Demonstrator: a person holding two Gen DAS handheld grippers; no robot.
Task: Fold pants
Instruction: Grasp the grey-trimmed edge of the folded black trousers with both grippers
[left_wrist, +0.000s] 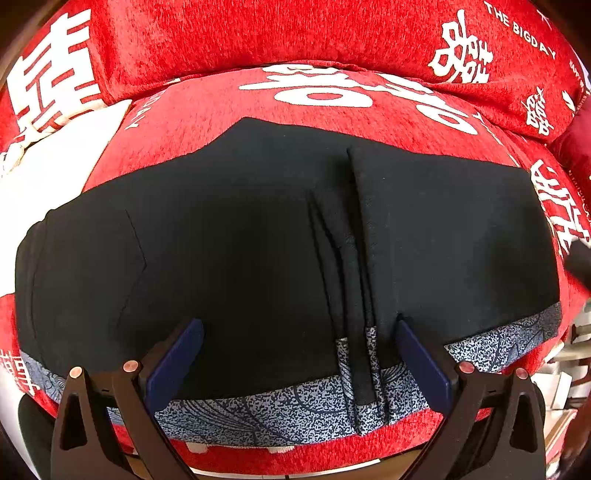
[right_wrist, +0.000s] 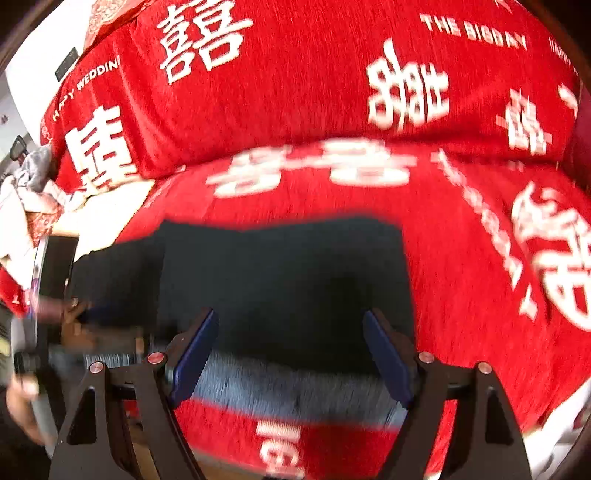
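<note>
Black pants (left_wrist: 258, 236) with a blue-grey patterned band (left_wrist: 288, 410) along the near edge lie spread flat on a red cushion (left_wrist: 229, 103). A narrow fold ridge (left_wrist: 360, 266) runs from the band toward the back. My left gripper (left_wrist: 299, 328) is open just above the pants near the band, holding nothing. In the blurred right wrist view, the pants (right_wrist: 280, 273) lie ahead and my right gripper (right_wrist: 290, 325) is open over their near edge, empty. The left gripper (right_wrist: 74, 332) shows blurred at the left there.
A red back cushion with white characters (left_wrist: 295, 33) rises behind the seat and also shows in the right wrist view (right_wrist: 295, 74). A white cloth (left_wrist: 48, 162) lies left of the pants. Clutter (right_wrist: 33, 184) sits at far left.
</note>
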